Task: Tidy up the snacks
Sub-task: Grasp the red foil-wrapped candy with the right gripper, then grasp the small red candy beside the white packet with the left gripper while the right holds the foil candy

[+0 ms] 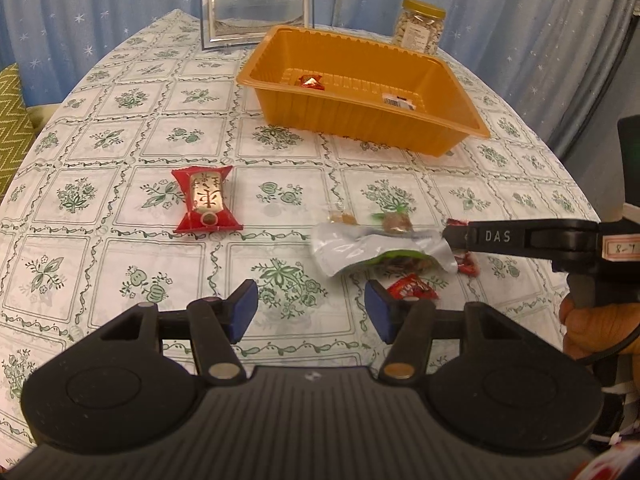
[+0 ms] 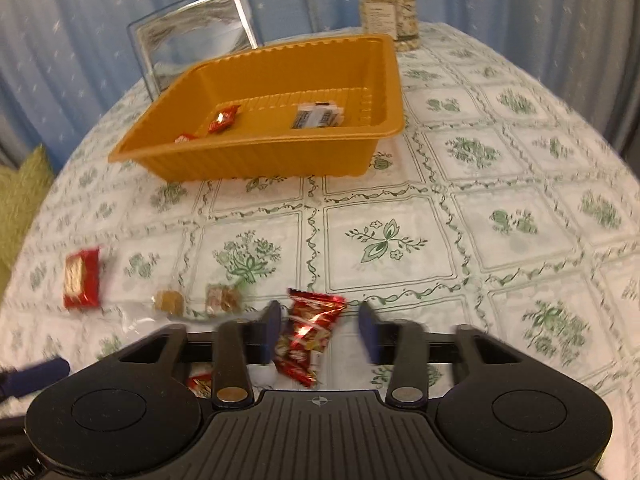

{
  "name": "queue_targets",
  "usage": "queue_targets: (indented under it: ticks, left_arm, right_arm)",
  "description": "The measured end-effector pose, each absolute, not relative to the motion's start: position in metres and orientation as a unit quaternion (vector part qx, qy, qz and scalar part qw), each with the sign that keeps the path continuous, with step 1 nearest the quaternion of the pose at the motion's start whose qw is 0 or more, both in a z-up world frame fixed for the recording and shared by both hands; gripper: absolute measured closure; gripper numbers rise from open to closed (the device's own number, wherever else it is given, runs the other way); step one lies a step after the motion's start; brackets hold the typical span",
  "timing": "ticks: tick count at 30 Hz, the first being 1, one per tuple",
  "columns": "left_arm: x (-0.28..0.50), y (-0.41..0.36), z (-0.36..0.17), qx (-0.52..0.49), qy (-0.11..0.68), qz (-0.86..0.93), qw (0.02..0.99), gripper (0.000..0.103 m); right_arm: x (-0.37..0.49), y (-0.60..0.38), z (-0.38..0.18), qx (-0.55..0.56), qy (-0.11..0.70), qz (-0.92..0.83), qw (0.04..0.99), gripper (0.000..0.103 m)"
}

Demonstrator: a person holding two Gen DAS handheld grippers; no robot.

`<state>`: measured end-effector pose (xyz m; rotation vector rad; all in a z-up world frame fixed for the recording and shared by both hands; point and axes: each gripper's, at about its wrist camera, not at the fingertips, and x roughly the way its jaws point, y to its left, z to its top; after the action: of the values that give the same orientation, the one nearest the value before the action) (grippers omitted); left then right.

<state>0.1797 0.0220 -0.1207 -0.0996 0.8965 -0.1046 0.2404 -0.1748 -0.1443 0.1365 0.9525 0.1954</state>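
An orange tray (image 1: 360, 120) (image 2: 256, 160) at the back holds a small red candy (image 1: 311, 81) (image 2: 224, 118) and a white packet (image 1: 399, 101) (image 2: 318, 116). A large red-and-gold snack (image 1: 206, 200) (image 2: 82, 278) lies at the left. My left gripper (image 1: 311, 308) is open and empty above the cloth. A silver-green pouch (image 1: 376, 250) lies ahead of it. My right gripper (image 2: 318, 330) is open, with a red wrapped snack (image 2: 310, 332) between its fingers; it also shows in the left wrist view (image 1: 454, 236). Two brown candies (image 2: 196, 300) lie left of it.
A jar of nuts (image 1: 420, 26) (image 2: 390, 10) and a picture frame (image 1: 256, 4) (image 2: 196, 44) stand behind the tray. More small red candies (image 1: 412, 290) lie near the pouch. A green cushion (image 1: 12, 120) is off the table's left edge.
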Motion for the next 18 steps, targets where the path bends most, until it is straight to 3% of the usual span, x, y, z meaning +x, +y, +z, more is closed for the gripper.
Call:
queue_targets:
  ticks: [18]
  left_arm:
    - [0.188, -0.039, -0.143, -0.001, 0.44, -0.131, 0.889, 0.053]
  right_arm:
    - [0.2, -0.233, -0.139, 0.108, 0.457, 0.053, 0.881, 0.078]
